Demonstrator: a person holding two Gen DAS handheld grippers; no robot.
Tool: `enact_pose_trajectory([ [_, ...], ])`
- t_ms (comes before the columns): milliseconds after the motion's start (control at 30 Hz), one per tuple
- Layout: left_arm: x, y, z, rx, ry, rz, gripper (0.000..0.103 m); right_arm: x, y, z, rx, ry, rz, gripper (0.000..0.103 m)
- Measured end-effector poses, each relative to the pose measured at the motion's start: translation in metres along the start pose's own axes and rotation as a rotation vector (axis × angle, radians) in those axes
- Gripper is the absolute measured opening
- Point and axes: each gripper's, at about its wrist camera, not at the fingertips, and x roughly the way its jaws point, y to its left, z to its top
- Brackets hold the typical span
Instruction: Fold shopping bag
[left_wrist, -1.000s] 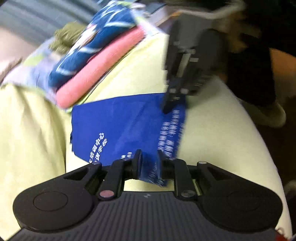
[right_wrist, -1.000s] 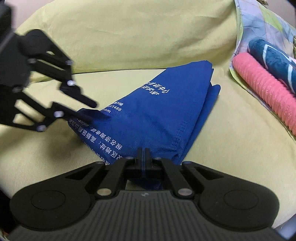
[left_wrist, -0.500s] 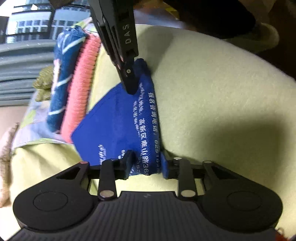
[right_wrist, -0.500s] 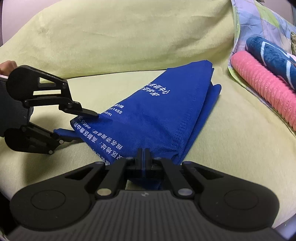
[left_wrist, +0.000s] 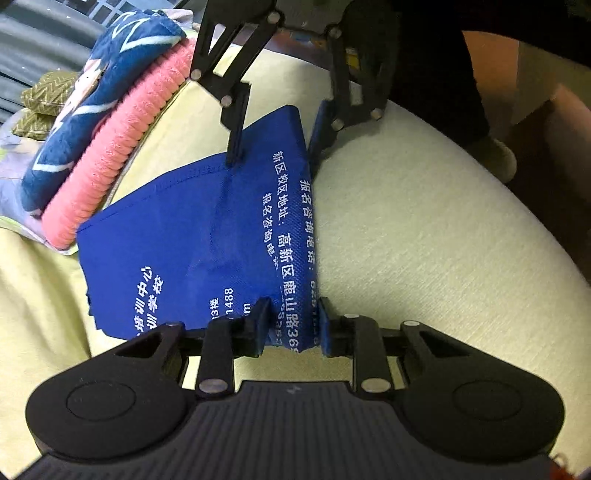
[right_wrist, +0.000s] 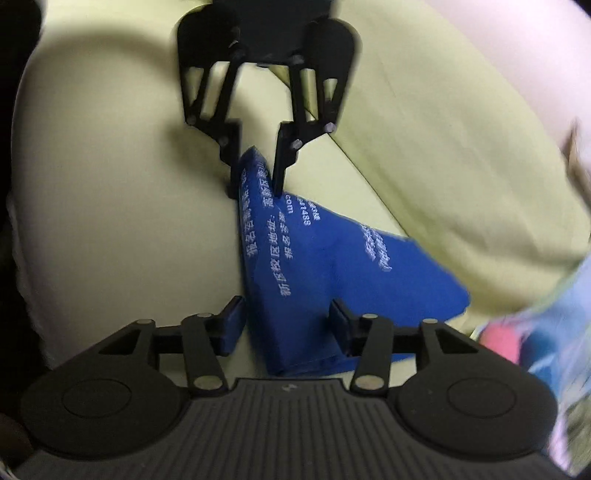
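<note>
The blue shopping bag (left_wrist: 184, 236) with white print lies partly folded on a yellow-green sofa seat (left_wrist: 424, 240). One long fold stands up as a ridge. My left gripper (left_wrist: 293, 323) is shut on the near end of that ridge, the cloth pinched between its pads. My right gripper (left_wrist: 275, 155) faces it from the far end, its jaws opening and its fingers astride the bag's corner. In the right wrist view, the right gripper (right_wrist: 286, 323) stands open around the bag (right_wrist: 314, 273), its pads off the cloth. The left gripper (right_wrist: 256, 188) grips the ridge's other end.
A pink ribbed roll (left_wrist: 122, 147) and a blue patterned cloth (left_wrist: 99, 85) lie stacked along the seat beside the bag. Olive cushions (left_wrist: 44, 99) sit behind them. The sofa backrest (right_wrist: 461, 129) rises close by. The seat edge drops off near a person's shoe (left_wrist: 491, 155).
My right gripper has rolled over and opened, letting go of the bag corner it pinched. The left gripper shifted along the seat, still holding the fold, which now stands as a ridge.
</note>
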Motion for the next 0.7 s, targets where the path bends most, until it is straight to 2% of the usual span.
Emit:
enact_pose_trajectory([
  [33,0.000,0.003,-0.001,-0.013,-0.001,-0.013,0.031,0.003,-0.001,-0.002,0.007,-0.004,-0.001,0.033],
  [133,-0.002,0.012,-0.001,-0.064,0.000,-0.046,0.032,0.010,-0.010,-0.008,0.111,-0.003,0.045,0.024],
  [267,-0.008,0.022,0.004,-0.139,0.021,-0.057,0.031,0.017,-0.055,-0.013,0.515,0.047,0.213,0.024],
  [500,-0.010,0.046,0.017,-0.249,0.043,-0.109,0.031,0.031,-0.110,-0.053,1.005,0.118,0.546,0.023],
  [600,-0.005,0.054,0.013,-0.285,0.056,-0.122,0.031,0.052,-0.129,-0.075,1.218,0.163,0.654,0.023],
  [700,0.000,0.058,0.009,-0.309,0.064,-0.130,0.032,0.071,-0.139,-0.092,1.367,0.215,0.737,0.021],
])
